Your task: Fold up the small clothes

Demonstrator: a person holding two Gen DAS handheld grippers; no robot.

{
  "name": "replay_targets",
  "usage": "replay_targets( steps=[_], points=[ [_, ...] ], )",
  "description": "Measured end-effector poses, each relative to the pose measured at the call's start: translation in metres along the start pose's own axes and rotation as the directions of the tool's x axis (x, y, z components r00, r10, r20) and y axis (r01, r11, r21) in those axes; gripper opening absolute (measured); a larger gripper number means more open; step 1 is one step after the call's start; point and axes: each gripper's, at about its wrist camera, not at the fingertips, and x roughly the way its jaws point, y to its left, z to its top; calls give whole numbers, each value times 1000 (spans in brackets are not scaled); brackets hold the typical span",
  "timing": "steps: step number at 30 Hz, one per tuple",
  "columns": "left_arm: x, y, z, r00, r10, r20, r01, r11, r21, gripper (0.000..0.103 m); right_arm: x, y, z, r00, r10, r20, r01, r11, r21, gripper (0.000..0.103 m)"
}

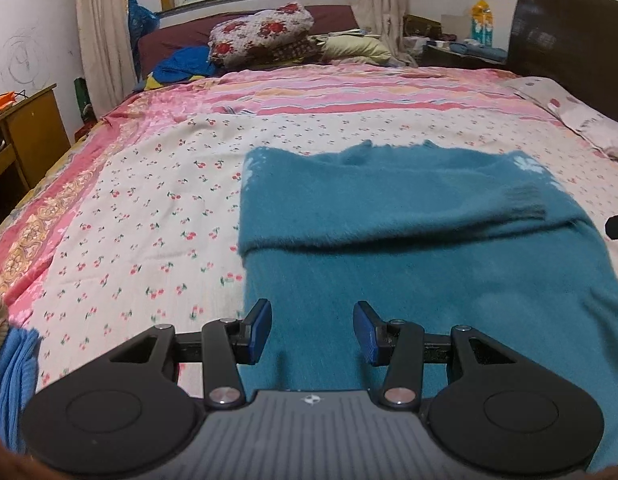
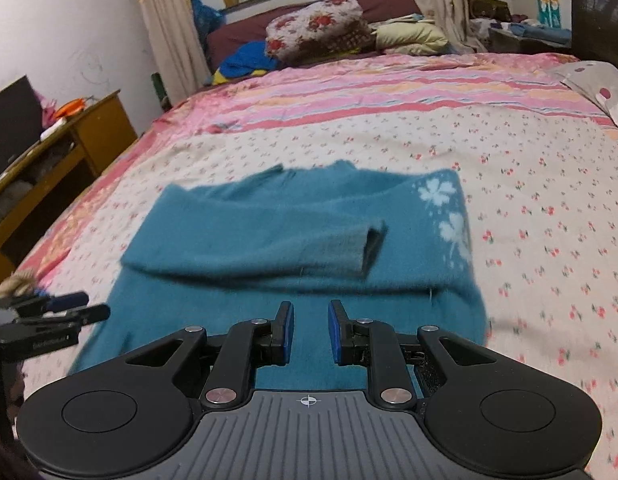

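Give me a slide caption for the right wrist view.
Open tool above a teal sweater, one sleeve folded across, on a flowered bed.

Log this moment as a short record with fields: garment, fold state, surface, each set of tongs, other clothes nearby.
garment: teal fuzzy sweater with white flower pattern along one side
fold state: one sleeve folded across the body, cuff lying on top; lower part still flat
surface: bed with cherry-print sheet
left tongs: open, nothing between the pads, above the sweater's near edge
right tongs: narrow gap, empty, above the sweater
other clothes: blue knit item at the left edge of the left wrist view
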Motion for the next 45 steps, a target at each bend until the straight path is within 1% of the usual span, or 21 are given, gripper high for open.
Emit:
replay_targets(
  steps=[4,9,11,14,17,20,22,25,30,34,41,45],
  points=[
    [-22,-2,-17,1000,-19,-16,19,1000,8,51,-22,0,-22,1000,-5,-23,5,1000,-12,20],
    [-40,-4,-41,998,-34,-61,34,999,11,51,-47,-3,-50,998,-13,-65,12,1000,-17,20],
    [-45,-6,-50,997,-30,-68,30,999,11,51,-51,-4,-60,996,-11,-85,10,1000,-15,20],
    [-55,-7,-61,996,-47,-81,46,999,-12,51,-58,-3,-75,994,-14,-106,13,1000,-13,20],
    [-64,-7,-73,992,-64,-107,62,998,-15,51,-63,-5,-88,991,-8,-131,8,1000,3,20],
    [-69,-8,-85,987,-57,-150,59,998,9,51,-68,-8,-101,987,-16,-159,17,1000,7,21],
    [-73,-7,-93,984,-45,-174,51,998,26,51,-71,-10,-108,984,-16,-179,18,1000,11,23],
    [-77,-3,-102,978,-37,-207,41,999,17,51,-76,-12,-117,979,-24,-201,26,1000,11,24],
    [-75,7,-111,965,-36,-259,29,999,-32,51,-77,-18,-131,966,-49,-253,56,998,20,25],
    [-71,10,-115,959,-20,-283,6,999,-51,51,-77,-21,-139,960,-51,-277,61,998,28,32],
    [-62,7,-110,954,-60,-294,37,996,-84,51,-67,-23,-144,954,-26,-300,49,996,71,34],
    [-51,4,-107,946,-80,-315,52,994,-97,51,-61,-25,-143,949,-18,-315,47,995,86,35]
  ],
)
